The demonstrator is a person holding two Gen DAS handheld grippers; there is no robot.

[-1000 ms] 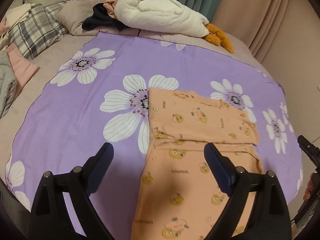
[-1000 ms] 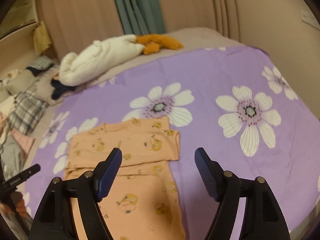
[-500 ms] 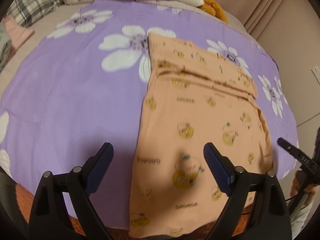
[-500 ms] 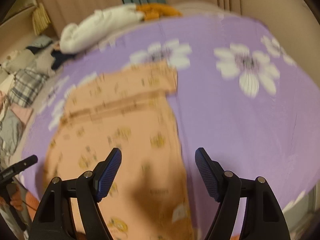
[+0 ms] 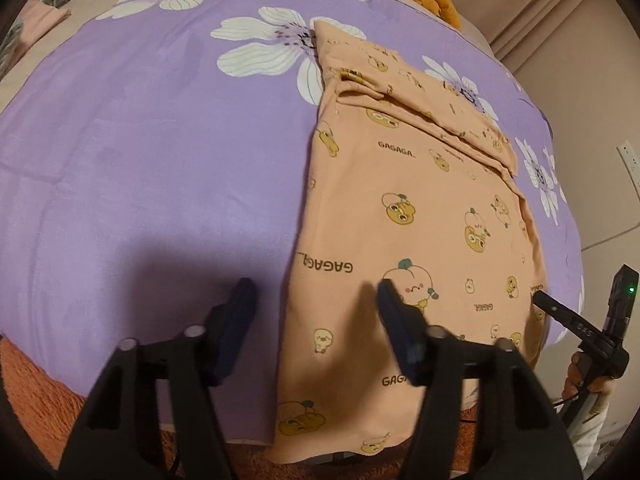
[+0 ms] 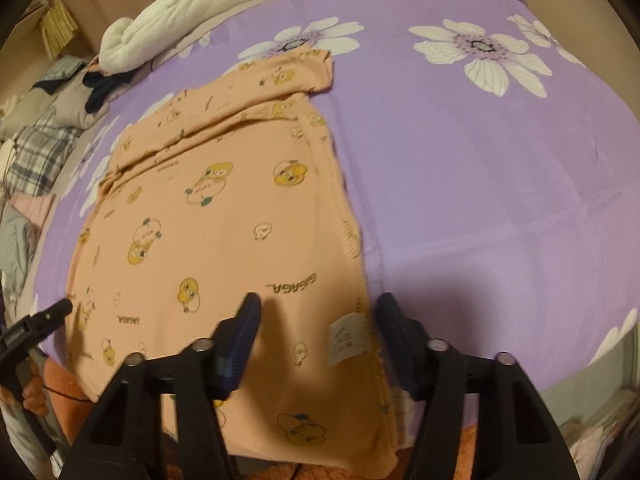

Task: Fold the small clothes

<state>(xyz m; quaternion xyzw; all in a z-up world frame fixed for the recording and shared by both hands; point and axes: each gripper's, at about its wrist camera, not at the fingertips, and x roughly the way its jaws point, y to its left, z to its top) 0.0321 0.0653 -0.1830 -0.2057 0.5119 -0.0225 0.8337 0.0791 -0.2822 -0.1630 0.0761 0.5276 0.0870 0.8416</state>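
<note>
Left wrist view: peach garment (image 5: 404, 216) flat on purple sheet (image 5: 152, 152) over bed, sleeves folded across far end, near hem draped over bed edge. Left tongs (image 5: 314, 300) half open and closing, straddling garment's left edge near hem; pads not seen pressing cloth. Right wrist view: right tongs (image 6: 318, 318) likewise half open and closing over right seam, care label (image 6: 348, 338) between fingers, nothing gripped yet. Soft, light, limp knit by the look; likely to sag and crease, so best pinched at both hem corners and lifted together. Hem corners hidden behind tong bodies. Contact with fabric hard to judge. Print partly blurred. Plush toy (image 6: 184, 12) cut off at far edge.
</note>
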